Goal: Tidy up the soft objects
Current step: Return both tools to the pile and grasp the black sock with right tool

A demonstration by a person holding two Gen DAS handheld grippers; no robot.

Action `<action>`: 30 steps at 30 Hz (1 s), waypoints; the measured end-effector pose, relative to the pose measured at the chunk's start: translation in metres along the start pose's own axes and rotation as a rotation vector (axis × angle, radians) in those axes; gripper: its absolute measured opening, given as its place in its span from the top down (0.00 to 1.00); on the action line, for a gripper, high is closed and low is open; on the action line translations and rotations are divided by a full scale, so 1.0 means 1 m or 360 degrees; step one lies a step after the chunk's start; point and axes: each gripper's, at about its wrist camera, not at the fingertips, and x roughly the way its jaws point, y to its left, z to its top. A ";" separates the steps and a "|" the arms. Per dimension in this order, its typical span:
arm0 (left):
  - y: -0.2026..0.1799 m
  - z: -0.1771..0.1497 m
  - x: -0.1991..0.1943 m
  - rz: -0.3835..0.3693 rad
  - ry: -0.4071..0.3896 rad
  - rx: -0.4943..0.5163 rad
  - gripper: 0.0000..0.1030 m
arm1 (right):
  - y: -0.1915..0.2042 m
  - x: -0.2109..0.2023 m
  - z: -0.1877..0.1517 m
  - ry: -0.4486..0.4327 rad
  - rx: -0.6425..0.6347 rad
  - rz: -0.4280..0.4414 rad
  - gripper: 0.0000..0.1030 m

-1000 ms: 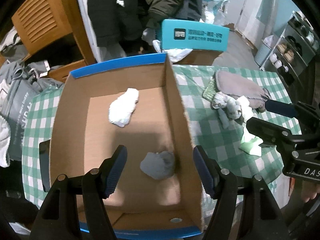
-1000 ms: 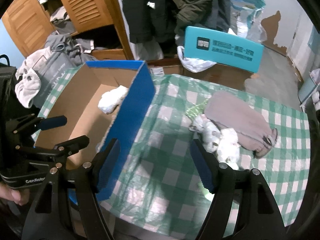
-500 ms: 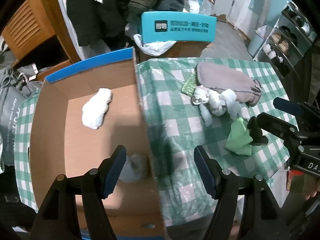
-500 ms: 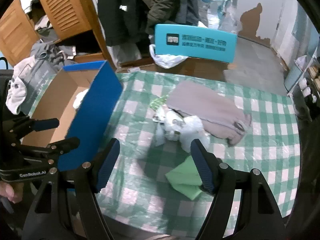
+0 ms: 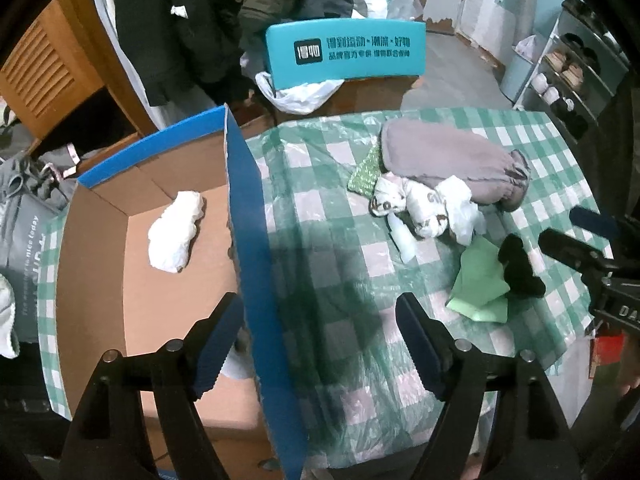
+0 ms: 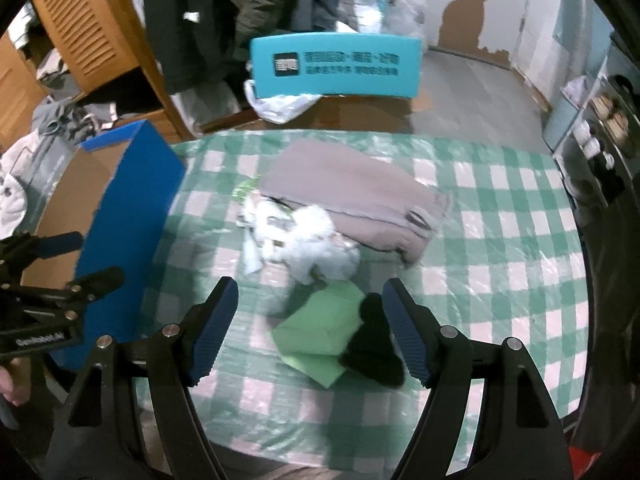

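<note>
Now both grippers have moved away from the cardboard box (image 5: 100, 280) toward the pile of soft things on the checked tablecloth (image 5: 340, 280). The left gripper (image 5: 320, 344) has just been opening wider; its jaws straddle the blue box wall (image 5: 244, 216) and hold nothing. A second ago it hung over the box floor, above a grey bundle; that bundle is now almost hidden behind the wall, so I cannot say exactly where it lies. A white soft piece (image 5: 176, 232) rests inside the box, near the far wall.

The right gripper (image 6: 308, 328) is also wide open and empty. Between its jaws, on the cloth near the front edge of the table, lie a green cloth (image 6: 320, 328) and a black soft item (image 6: 372, 340), touching each other. Behind them is a white crumpled heap (image 6: 304, 240) against a grey garment (image 6: 344, 196).

Probably one drop is finished and the next pick is the green or black piece.
</note>
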 end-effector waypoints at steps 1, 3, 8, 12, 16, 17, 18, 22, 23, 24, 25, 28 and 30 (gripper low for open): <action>-0.001 0.001 -0.001 -0.0001 -0.0004 -0.0004 0.23 | -0.005 0.002 -0.001 0.0011 0.0012 -0.0008 0.27; -0.003 0.002 -0.003 -0.0001 -0.0019 -0.0016 0.23 | -0.011 0.005 -0.003 0.0026 0.0036 -0.0023 0.27; -0.014 0.007 -0.003 -0.0034 -0.0031 0.0009 0.23 | -0.021 0.013 -0.007 0.0059 0.0055 -0.0030 0.27; -0.023 0.009 0.007 -0.0049 -0.0002 0.0021 0.23 | -0.027 0.019 -0.011 0.0084 0.0064 -0.0040 0.27; -0.031 0.009 0.017 -0.0084 0.0027 0.0026 0.23 | -0.034 0.026 -0.015 0.0110 0.0080 -0.0059 0.27; -0.033 0.010 0.020 -0.0102 0.0037 0.0029 0.23 | -0.037 0.028 -0.017 0.0120 0.0086 -0.0065 0.27; -0.035 0.009 0.022 -0.0113 0.0047 0.0029 0.23 | -0.040 0.031 -0.019 0.0134 0.0094 -0.0073 0.27; -0.042 0.008 0.036 -0.0150 0.0099 0.0038 0.23 | -0.050 0.044 -0.028 0.0202 0.0121 -0.0095 0.27; -0.044 0.008 0.041 -0.0157 0.0123 0.0042 0.23 | -0.053 0.048 -0.032 0.0220 0.0129 -0.0095 0.27; -0.044 0.007 0.043 -0.0164 0.0132 0.0041 0.23 | -0.055 0.050 -0.033 0.0235 0.0138 -0.0093 0.27; -0.045 0.007 0.047 -0.0175 0.0144 0.0037 0.23 | -0.057 0.054 -0.036 0.0253 0.0151 -0.0090 0.27; -0.048 0.006 0.056 -0.0199 0.0181 0.0026 0.23 | -0.062 0.061 -0.041 0.0283 0.0182 -0.0073 0.27; -0.049 0.007 0.063 -0.0215 0.0201 0.0014 0.23 | -0.063 0.064 -0.043 0.0293 0.0194 -0.0061 0.27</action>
